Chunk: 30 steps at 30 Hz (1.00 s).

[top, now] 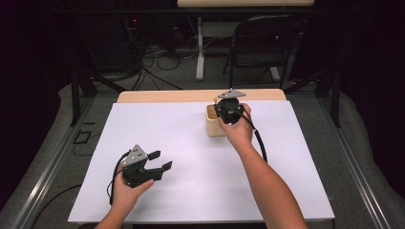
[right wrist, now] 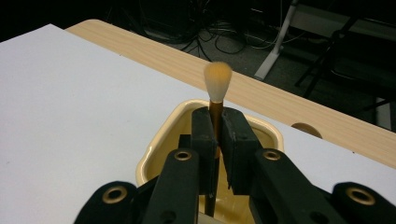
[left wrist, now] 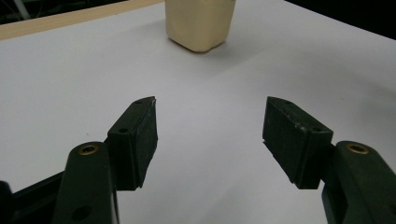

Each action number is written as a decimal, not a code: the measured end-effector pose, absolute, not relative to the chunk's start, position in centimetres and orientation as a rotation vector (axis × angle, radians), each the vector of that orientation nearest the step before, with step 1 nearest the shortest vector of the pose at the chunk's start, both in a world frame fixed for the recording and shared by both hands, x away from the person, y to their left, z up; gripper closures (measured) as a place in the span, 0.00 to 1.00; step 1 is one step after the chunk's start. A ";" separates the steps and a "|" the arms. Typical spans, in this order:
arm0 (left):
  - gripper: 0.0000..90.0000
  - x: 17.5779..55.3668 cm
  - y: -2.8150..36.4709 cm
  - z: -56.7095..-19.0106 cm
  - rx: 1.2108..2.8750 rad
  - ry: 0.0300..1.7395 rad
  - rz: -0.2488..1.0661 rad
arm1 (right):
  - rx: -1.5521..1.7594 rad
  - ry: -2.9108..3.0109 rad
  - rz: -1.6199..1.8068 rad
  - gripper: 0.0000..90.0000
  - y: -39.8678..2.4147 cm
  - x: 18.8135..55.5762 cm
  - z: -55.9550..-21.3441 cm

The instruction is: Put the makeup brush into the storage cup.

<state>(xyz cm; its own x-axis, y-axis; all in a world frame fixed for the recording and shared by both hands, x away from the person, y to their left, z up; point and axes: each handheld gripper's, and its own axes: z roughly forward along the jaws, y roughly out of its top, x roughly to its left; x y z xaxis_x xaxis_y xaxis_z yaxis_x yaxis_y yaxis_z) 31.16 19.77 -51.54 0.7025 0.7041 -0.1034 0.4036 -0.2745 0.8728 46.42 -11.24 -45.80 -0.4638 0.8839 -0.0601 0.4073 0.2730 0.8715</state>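
Observation:
A cream-coloured square cup (top: 213, 125) stands on the white sheet near the table's far edge. It also appears in the left gripper view as the cup (left wrist: 200, 23) and in the right gripper view as the cup (right wrist: 159, 147). My right gripper (right wrist: 217, 122) is over the cup's mouth, shut on a thin brown-handled brush (right wrist: 217, 79). The brush's pale bristle tip points up past the jaws, and the handle reaches down into the cup. My left gripper (left wrist: 210, 121) rests low over the sheet at the front left, open, with nothing between its jaws. In the high view it is the left gripper (top: 160, 161).
The white sheet (top: 181, 157) covers most of the wooden table (top: 157, 97), whose far strip is bare. Beyond the table are a folding chair (top: 262, 43), table legs and cables on the floor. A round hole (right wrist: 306, 129) marks the wooden strip near the cup.

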 end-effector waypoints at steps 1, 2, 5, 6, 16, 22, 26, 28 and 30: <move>0.39 31.2 19.8 -51.5 1.904 0.859 0.375 | 1.157 1.997 1.122 0.93 -11.2 46.4 -45.8; 0.39 31.2 19.8 -51.5 1.905 0.859 0.375 | 1.158 1.997 1.121 0.93 -11.2 46.4 -45.8; 0.39 31.2 19.8 -51.5 1.905 0.859 0.375 | 1.155 2.003 1.119 0.93 -11.2 46.4 -45.9; 0.39 31.1 19.8 -51.5 1.904 0.860 0.375 | 1.155 2.006 1.117 0.93 -11.2 46.4 -45.9; 0.39 31.1 19.8 -51.5 1.904 0.860 0.375 | 1.160 2.009 1.119 0.86 -11.3 46.4 -45.9; 0.39 31.1 19.7 -51.5 1.904 0.859 0.375 | 1.145 2.005 1.139 0.67 -11.3 46.5 -46.0; 0.39 31.1 19.7 -51.5 1.904 0.857 0.375 | 1.143 1.991 1.141 0.61 -11.4 46.5 -45.8; 0.39 31.1 19.7 -51.5 1.903 0.858 0.375 | 1.152 1.989 1.146 0.59 -11.5 46.4 -45.8; 0.39 31.1 19.7 -51.5 1.902 0.859 0.374 | 1.153 1.991 1.145 0.58 -11.5 46.4 -45.8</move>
<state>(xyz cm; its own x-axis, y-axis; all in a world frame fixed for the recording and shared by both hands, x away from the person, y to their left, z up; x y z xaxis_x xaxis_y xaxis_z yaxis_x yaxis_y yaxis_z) 31.12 19.73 -51.50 0.7028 0.7037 -0.1045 0.4028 -0.2725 0.8738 46.41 -11.47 -45.76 -0.4703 0.8810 -0.0514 0.3989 0.2641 0.8781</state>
